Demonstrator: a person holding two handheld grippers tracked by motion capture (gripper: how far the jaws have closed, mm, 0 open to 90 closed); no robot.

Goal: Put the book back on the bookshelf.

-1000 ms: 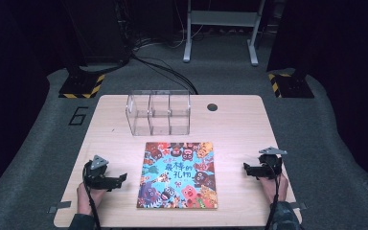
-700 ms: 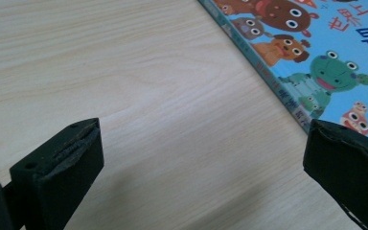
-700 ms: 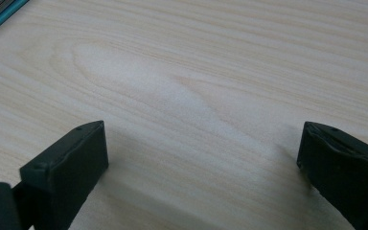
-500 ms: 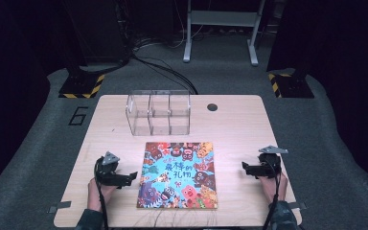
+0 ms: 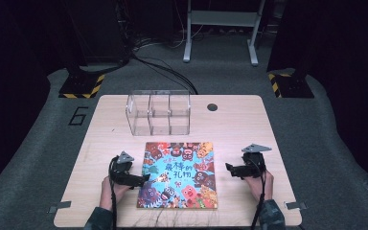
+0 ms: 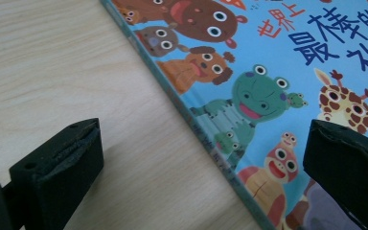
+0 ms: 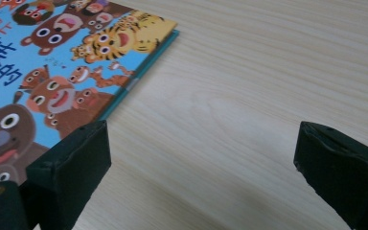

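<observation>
Lying flat on the table (image 5: pixel 249 120), near the front edge and about midway across: a picture book (image 5: pixel 179 173) with a blue cover full of cartoon animals. Behind it, just apart from its far edge, a clear plastic box (image 5: pixel 158 112) with three compartments, standing upright.

Reaching in from the book's left side, the left gripper (image 5: pixel 143 179), held low over the table with its tips at the book's left edge. Seen in the left gripper view: jaws spread wide, one over bare wood, the other over the cover, the book's edge (image 6: pixel 206 139) running between them, nothing clamped.

Hovering well right of the book, the right gripper (image 5: pixel 229 169), pointing toward the book's right edge but apart from it. Jaws wide apart yet just narrowing slightly, nothing between them but bare table; book corner (image 7: pixel 170 28) visible beyond one jaw in the right gripper view.
</observation>
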